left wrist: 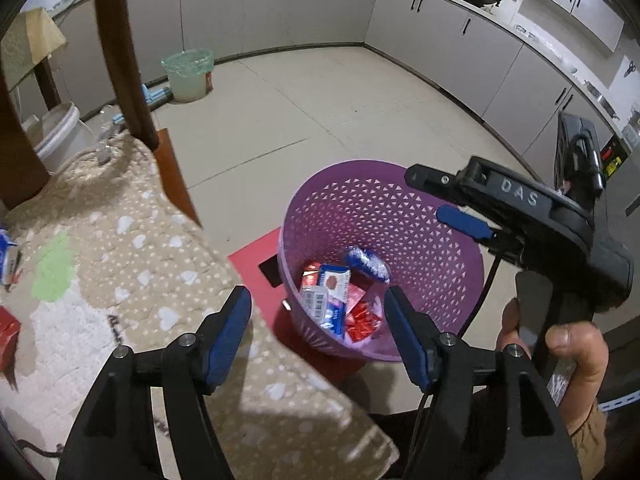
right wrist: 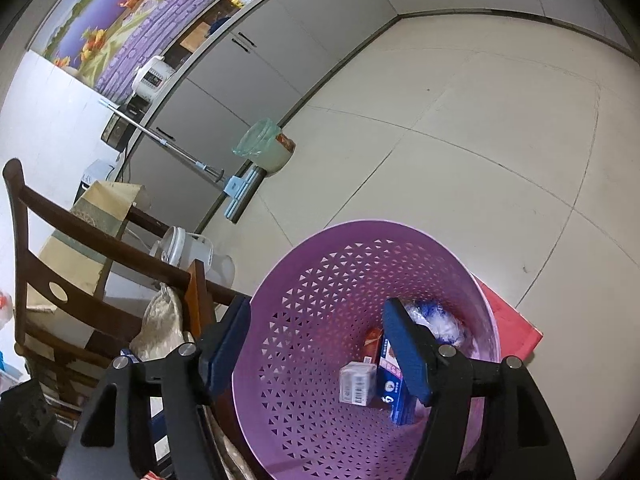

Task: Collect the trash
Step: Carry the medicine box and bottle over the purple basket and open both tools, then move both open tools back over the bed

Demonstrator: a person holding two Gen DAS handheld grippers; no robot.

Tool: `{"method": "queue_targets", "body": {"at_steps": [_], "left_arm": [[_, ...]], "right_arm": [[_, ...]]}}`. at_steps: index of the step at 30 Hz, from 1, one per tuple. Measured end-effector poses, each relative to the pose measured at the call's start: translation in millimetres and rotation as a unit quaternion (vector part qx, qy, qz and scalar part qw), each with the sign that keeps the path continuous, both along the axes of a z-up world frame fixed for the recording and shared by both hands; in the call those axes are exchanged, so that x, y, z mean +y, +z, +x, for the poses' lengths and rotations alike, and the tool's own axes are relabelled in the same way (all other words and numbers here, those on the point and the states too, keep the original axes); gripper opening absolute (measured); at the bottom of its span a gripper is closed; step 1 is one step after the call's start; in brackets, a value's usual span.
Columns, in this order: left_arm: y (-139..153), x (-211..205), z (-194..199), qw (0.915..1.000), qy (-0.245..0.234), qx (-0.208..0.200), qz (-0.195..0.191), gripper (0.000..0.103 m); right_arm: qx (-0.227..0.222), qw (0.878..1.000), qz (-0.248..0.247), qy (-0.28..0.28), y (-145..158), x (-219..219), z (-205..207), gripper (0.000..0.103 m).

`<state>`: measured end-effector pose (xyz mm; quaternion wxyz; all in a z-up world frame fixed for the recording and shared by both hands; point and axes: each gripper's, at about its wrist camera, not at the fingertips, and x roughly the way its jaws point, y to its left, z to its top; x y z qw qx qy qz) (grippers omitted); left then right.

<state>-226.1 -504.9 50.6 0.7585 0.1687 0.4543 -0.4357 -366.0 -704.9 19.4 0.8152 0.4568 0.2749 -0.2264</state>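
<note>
A purple perforated basket (left wrist: 400,208) stands on a red mat (left wrist: 256,272) on the floor beside the table. Inside it lie a blue-white toothpaste box (left wrist: 332,292), a red wrapper (left wrist: 360,320) and a crumpled blue-white wrapper (left wrist: 366,262). My left gripper (left wrist: 316,304) hangs open over the basket's near rim with nothing between its fingers. My right gripper (left wrist: 430,196) reaches in from the right above the basket, also open and empty. In the right wrist view the right gripper (right wrist: 316,312) straddles the basket (right wrist: 320,280) wall, with a small barcoded box (right wrist: 357,384) and a blue box (right wrist: 388,384) below.
A table with a beige heart-patterned cloth (left wrist: 120,260) fills the left; a blue-white carton (left wrist: 8,260) and a red box (left wrist: 8,336) lie at its left edge. A dark wooden chair (right wrist: 80,264) stands behind. A lined white bin (left wrist: 190,74) sits by the cabinets. A hand (left wrist: 576,352) holds the right gripper's handle.
</note>
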Motion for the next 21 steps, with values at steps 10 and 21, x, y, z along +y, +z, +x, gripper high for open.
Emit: {"method": "queue_targets", "body": {"at_steps": [10,21], "left_arm": [[6.7,43.0,-15.1,0.9995,0.017,-0.024,0.011,0.07],[7.8,103.9,-33.1,0.9973,0.039,-0.057,0.026,0.071]], "right_arm": [[0.012,0.999,-0.023,0.024,6.5,15.3,17.2,0.073],[0.032,0.996,-0.074,0.045,17.5,41.7,33.5,0.074]]}}
